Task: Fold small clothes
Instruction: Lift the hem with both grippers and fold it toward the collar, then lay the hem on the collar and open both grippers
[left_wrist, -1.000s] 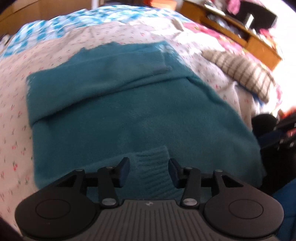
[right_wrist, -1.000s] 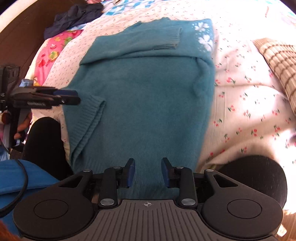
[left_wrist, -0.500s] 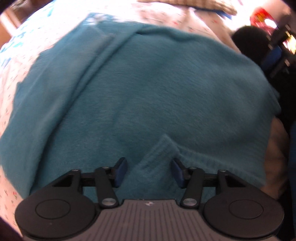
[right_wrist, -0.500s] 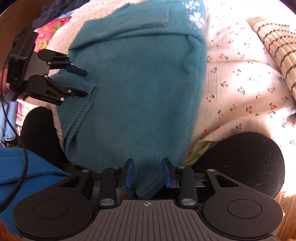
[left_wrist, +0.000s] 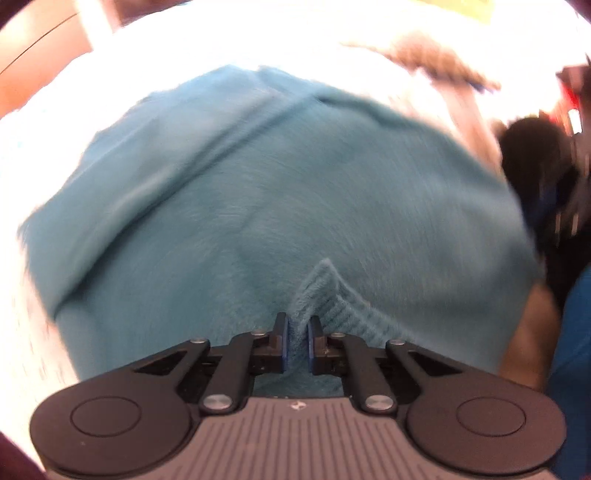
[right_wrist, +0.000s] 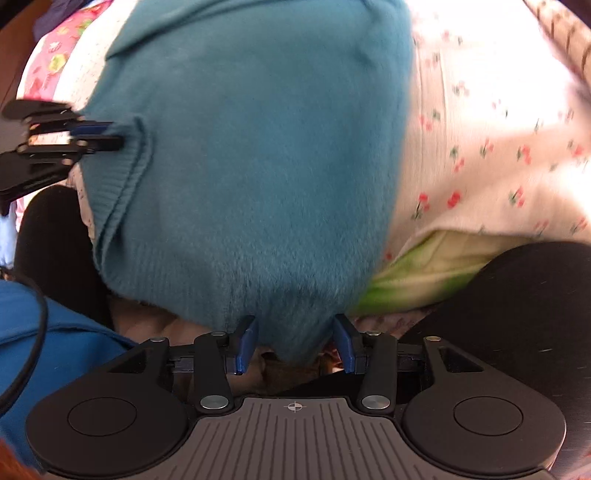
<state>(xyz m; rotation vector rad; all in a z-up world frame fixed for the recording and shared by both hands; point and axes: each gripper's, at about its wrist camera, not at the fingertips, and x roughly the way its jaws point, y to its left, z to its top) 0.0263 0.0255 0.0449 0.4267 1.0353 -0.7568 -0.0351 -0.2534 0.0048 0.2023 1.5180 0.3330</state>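
A fuzzy teal sweater (left_wrist: 280, 192) lies flat on the bed, one sleeve folded across its far part. My left gripper (left_wrist: 296, 330) is shut on the sweater's ribbed hem corner (left_wrist: 325, 291). In the right wrist view the same sweater (right_wrist: 251, 147) fills the middle. My right gripper (right_wrist: 295, 341) is open, with the sweater's near hem corner hanging between its fingers. The left gripper (right_wrist: 107, 138) shows at the left edge, pinching the ribbed hem.
A white bedsheet with small cherry prints (right_wrist: 498, 140) covers the bed to the right. A green-yellow layer (right_wrist: 413, 266) shows at the bed edge. A striped brown cloth (left_wrist: 436, 62) lies at the far right. Blue fabric (right_wrist: 55, 343) is at the lower left.
My left gripper has closed on the ribbed hem corner. My right gripper has moved in so the near hem corner now sits between its open fingers.
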